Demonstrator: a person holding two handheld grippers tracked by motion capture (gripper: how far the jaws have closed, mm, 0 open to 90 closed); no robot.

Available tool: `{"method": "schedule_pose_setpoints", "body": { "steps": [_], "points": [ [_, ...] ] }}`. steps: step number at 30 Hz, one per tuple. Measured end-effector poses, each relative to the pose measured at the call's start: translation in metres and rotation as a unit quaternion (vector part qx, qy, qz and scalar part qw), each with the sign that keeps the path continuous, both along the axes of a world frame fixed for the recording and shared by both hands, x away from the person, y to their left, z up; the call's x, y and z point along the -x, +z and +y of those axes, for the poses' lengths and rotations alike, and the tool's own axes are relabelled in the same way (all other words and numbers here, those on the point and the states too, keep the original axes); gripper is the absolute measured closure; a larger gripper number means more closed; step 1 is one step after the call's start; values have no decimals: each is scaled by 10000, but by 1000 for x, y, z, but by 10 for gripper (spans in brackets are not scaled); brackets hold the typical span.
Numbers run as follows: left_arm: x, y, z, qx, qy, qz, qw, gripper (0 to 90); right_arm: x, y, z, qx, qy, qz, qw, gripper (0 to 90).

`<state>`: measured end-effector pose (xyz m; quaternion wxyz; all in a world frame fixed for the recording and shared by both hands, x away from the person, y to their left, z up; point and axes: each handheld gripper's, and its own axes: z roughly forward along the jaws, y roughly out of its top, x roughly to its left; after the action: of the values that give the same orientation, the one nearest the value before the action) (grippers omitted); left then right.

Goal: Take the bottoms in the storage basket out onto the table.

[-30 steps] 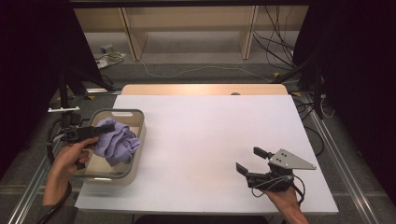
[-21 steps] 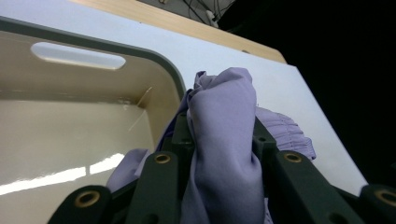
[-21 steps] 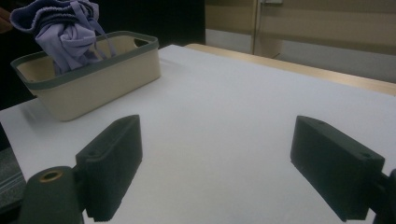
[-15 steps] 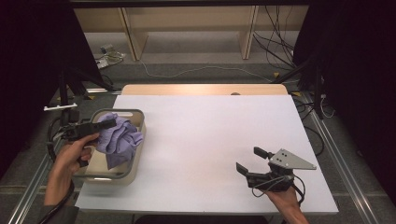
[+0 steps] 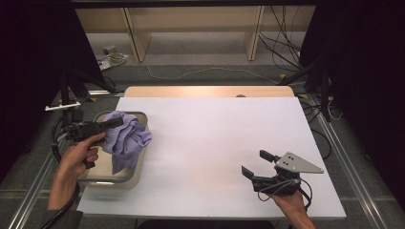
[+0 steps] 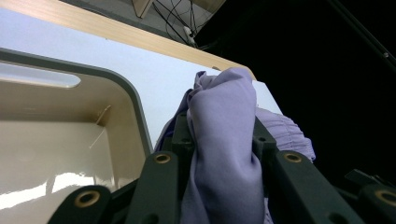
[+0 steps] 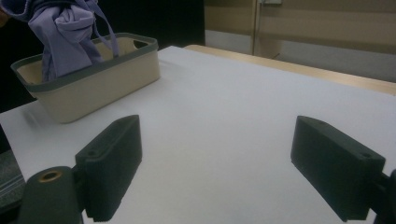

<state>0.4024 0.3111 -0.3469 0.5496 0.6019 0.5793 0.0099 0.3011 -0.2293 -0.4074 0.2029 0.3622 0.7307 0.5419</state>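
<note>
Overhead, the crumpled lilac cloth (image 5: 125, 138) was clamped by the left gripper (image 5: 114, 123), hanging toward five o'clock above the beige plastic basket (image 5: 136, 169); the right gripper (image 5: 255, 164) was held open.

A crumpled lavender cloth (image 5: 125, 137) hangs bunched over the beige bin (image 5: 135, 170) at the table's left edge, its upper folds lifted above the grey rim and its tail trailing down inside (the fabric looks soft, gathered near one end). The bin is rectangular with rounded corners and stands upright on the white surface.
</note>
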Motion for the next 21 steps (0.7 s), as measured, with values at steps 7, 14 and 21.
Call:
{"method": "schedule_pose_setpoints", "body": {
  "steps": [7, 14, 21],
  "points": [
    [2, 5, -6, 106, -63, -88, 9999, 707, 0, 0, 0, 16, 0, 14, 10000, 175],
    [3, 9, -11, 139, -139, -122, 9997, 708, 0, 0, 0, 0, 6, 13, 10000, 174],
    [6, 15, -17, 176, -175, -249, 9994, 708, 0, 0, 1, 24, 0, 22, 10000, 175]
  ]
}}
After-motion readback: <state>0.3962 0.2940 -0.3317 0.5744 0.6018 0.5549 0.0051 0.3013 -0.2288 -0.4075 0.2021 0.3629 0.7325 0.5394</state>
